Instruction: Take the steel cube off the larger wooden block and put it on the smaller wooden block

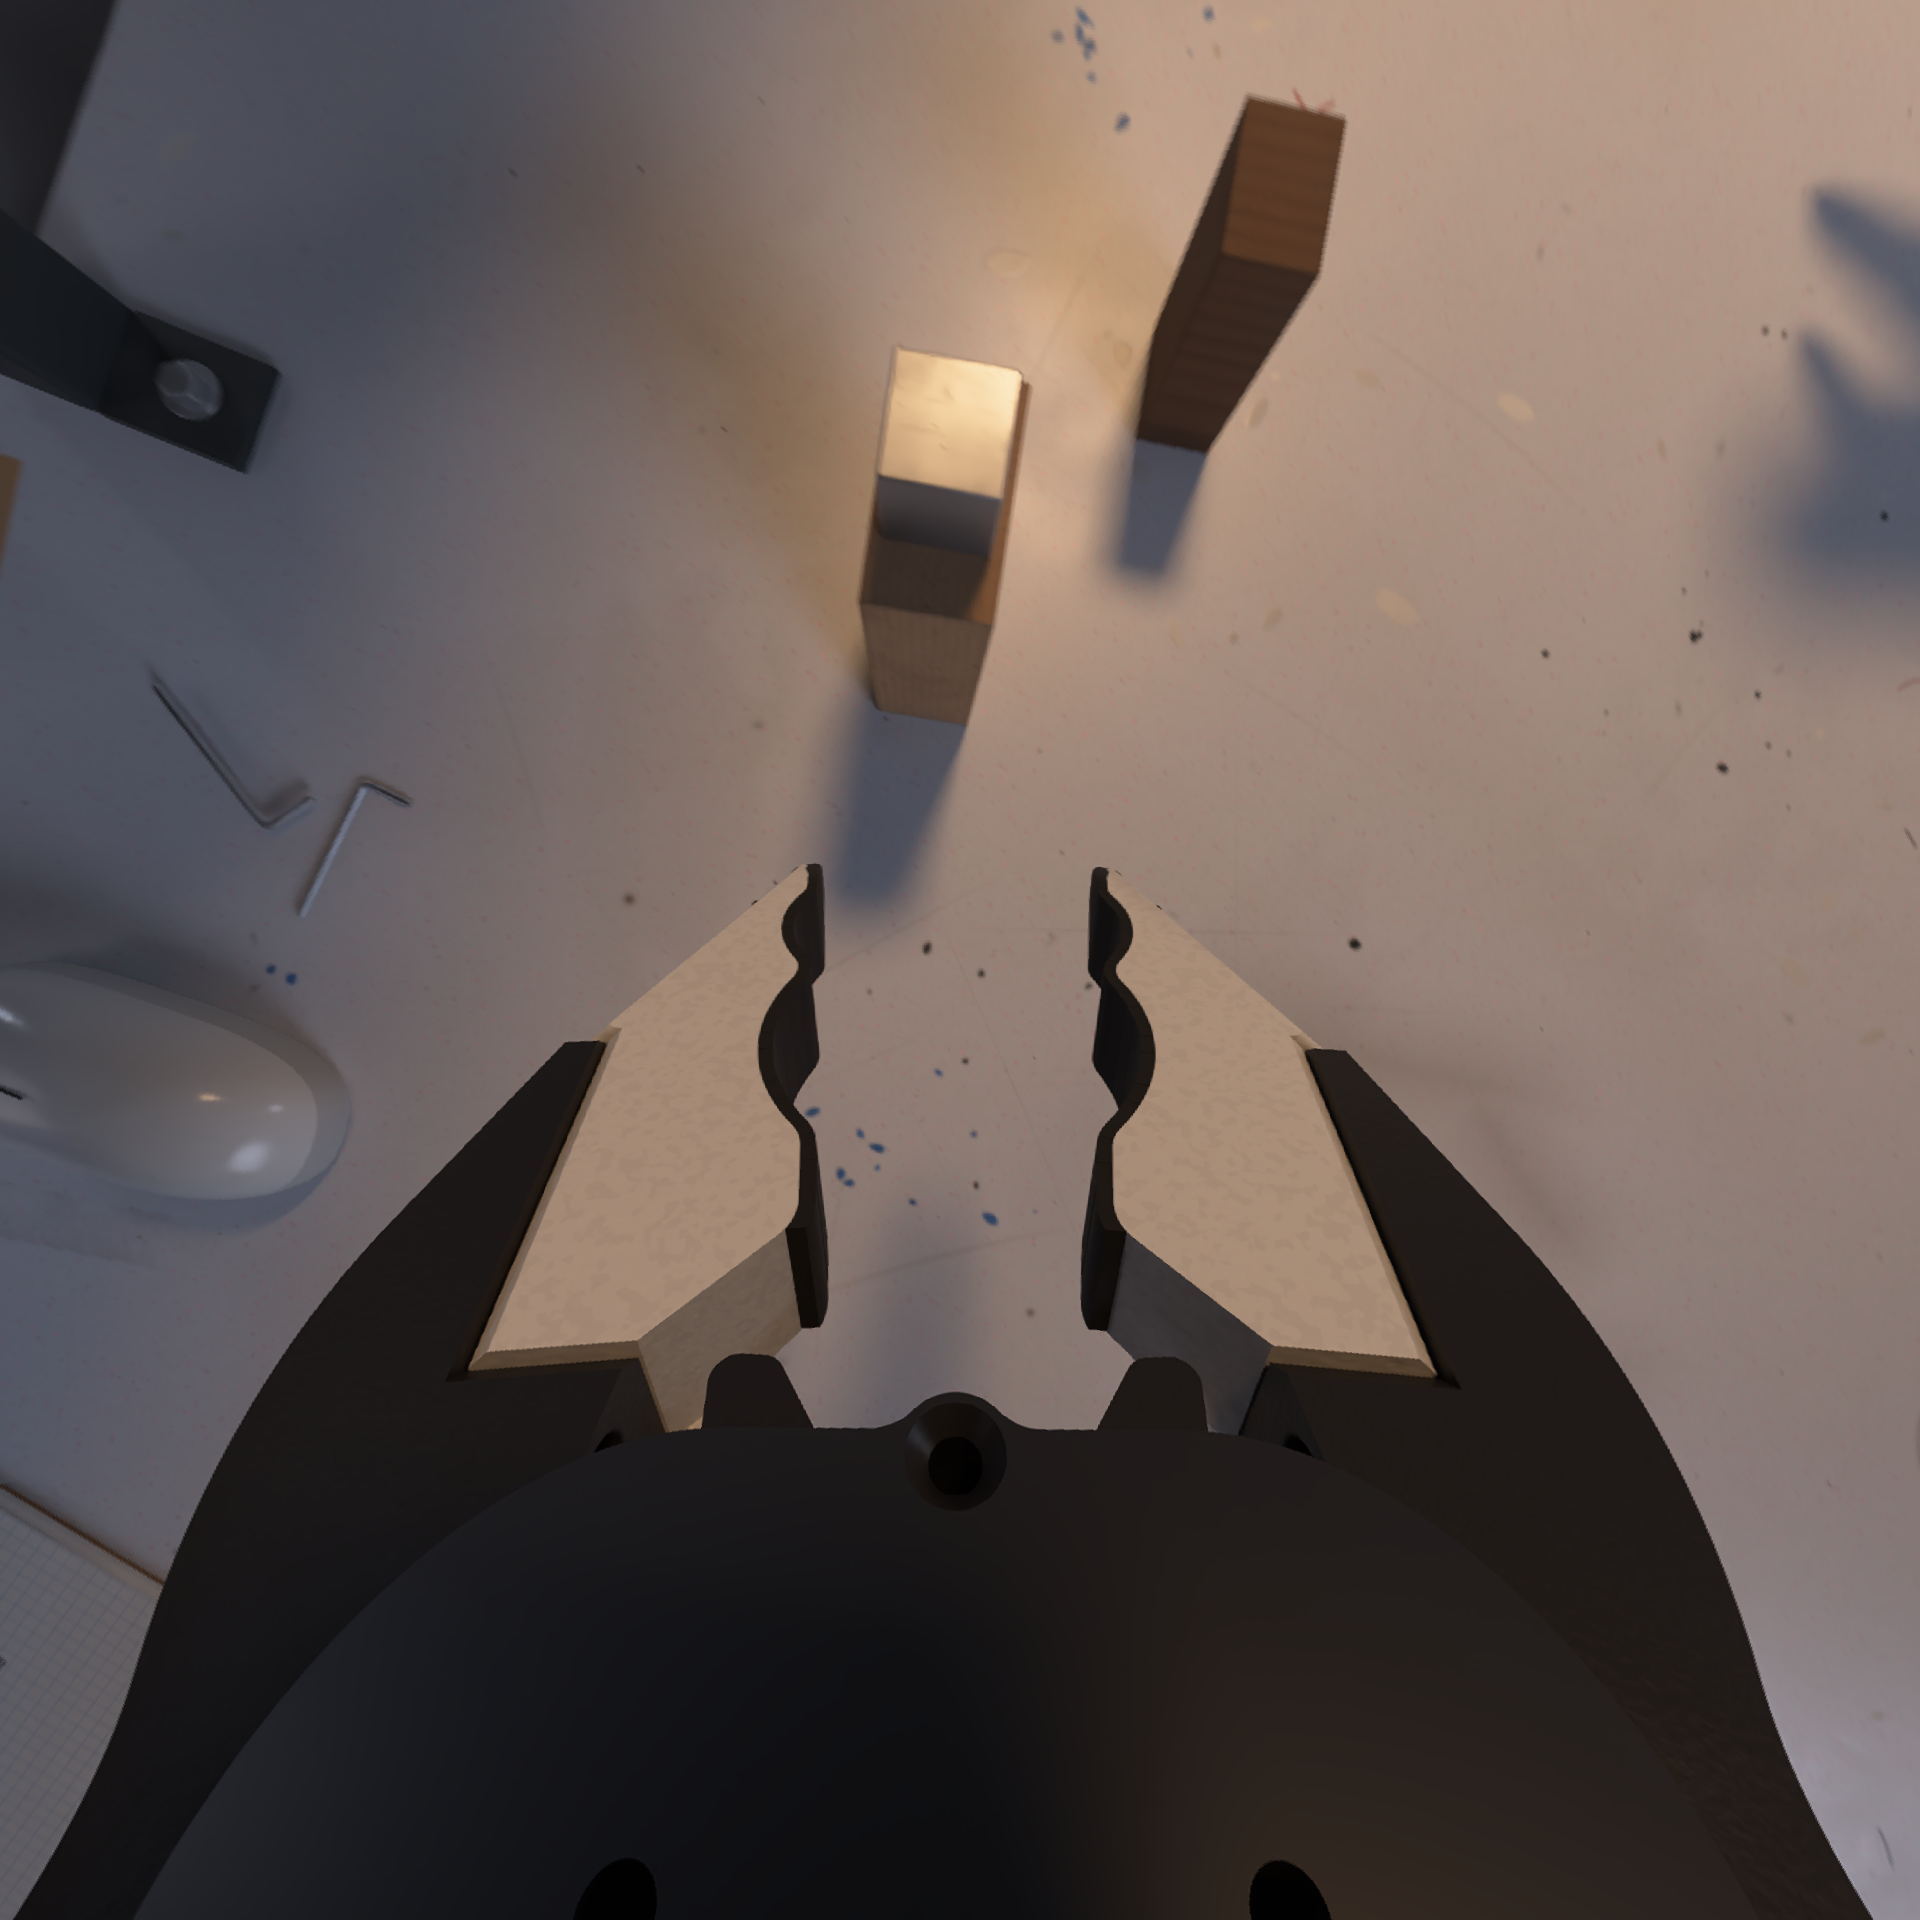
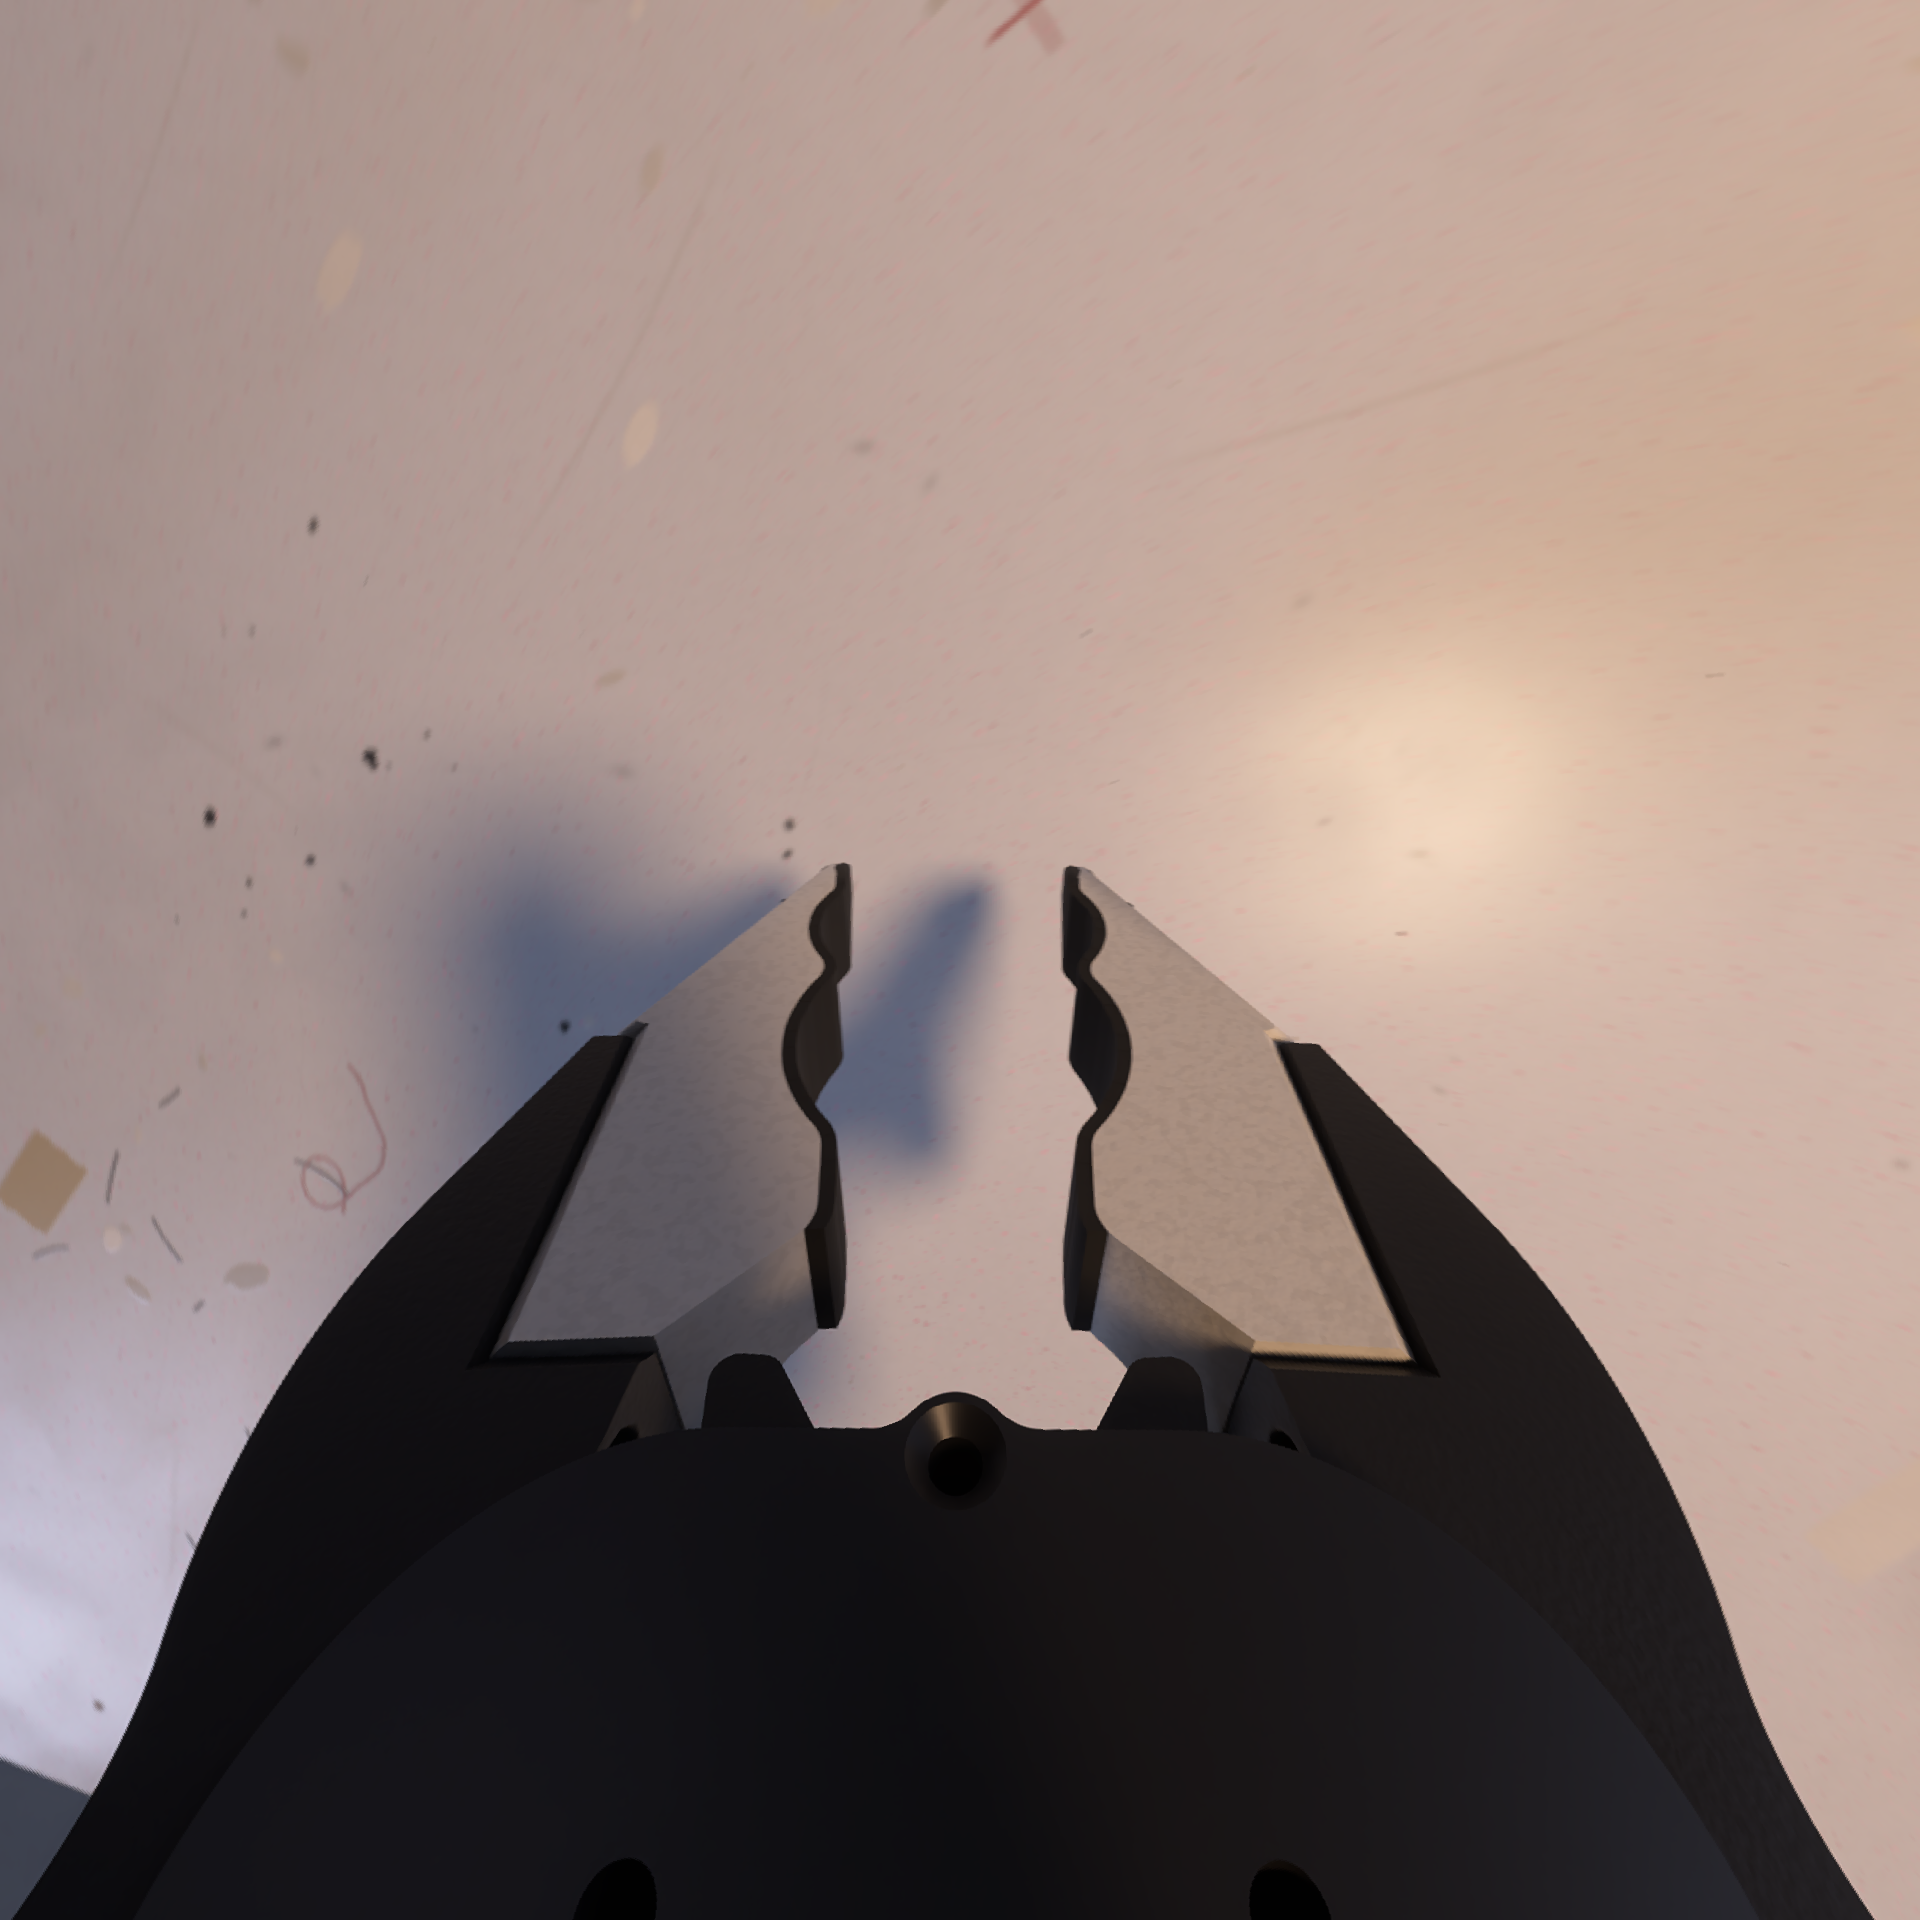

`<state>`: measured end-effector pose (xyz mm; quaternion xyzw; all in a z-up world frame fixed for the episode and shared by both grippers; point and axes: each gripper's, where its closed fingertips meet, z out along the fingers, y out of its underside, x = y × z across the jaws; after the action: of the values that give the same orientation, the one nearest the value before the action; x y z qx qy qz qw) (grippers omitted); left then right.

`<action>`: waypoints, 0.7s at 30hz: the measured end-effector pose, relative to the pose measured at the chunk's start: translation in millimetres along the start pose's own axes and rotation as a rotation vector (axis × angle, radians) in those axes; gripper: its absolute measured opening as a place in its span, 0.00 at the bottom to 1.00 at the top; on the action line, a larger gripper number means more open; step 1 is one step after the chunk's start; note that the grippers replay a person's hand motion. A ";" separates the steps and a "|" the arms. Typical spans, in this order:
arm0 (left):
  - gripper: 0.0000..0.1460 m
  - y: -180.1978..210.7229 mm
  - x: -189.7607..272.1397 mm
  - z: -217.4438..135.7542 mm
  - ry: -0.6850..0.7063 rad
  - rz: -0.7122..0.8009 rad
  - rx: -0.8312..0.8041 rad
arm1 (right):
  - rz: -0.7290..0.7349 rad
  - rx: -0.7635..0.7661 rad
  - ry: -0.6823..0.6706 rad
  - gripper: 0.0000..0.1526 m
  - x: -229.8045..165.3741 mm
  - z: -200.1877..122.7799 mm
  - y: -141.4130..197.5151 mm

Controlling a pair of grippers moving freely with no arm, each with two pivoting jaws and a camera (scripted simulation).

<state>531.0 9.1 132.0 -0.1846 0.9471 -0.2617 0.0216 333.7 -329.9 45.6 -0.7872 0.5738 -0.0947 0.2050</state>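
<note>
Steel cube [image 1: 948, 431] sits atop the light wooden block [image 1: 928, 634], ahead of the left gripper [image 1: 956, 883]. Its fingers stand apart, nothing between them. Darker wooden block [image 1: 1242, 281] stands just right, apart. Right gripper [image 2: 956, 883] hangs over bare tabletop [image 2: 1143, 416], fingers parted, empty. Hex keys [image 1: 281, 800] and a white mouse [image 1: 156, 1091] lie left.

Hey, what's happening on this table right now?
Nothing is being held yet. The steel cube sits on top of a light wooden block, with a darker wooden block standing bare beside it. The left hand-held gripper hangs open above the table, short of the cube. The right hand-held gripper is also open, over bare tabletop with neither block in its view.
</note>
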 end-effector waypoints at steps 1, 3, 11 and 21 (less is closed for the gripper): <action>0.37 -2.9 -4.0 -0.1 -0.006 -0.005 0.015 | -0.021 -0.010 -0.013 0.30 -6.6 4.0 5.3; 0.39 -11.4 -12.2 2.9 -0.028 -0.006 0.038 | -0.038 -0.033 -0.008 0.34 -13.4 16.0 10.6; 0.47 -56.6 -14.6 53.3 -0.042 0.098 0.007 | -0.078 0.005 -0.025 0.17 -15.3 58.5 -35.8; 0.19 -67.0 -3.1 64.8 -0.026 0.174 -0.050 | -0.063 0.133 -0.057 0.18 9.6 49.7 -80.0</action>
<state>565.5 -74.7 109.7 -0.1057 0.9654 -0.2325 0.0520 425.1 -307.7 34.7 -0.7921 0.5349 -0.1163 0.2700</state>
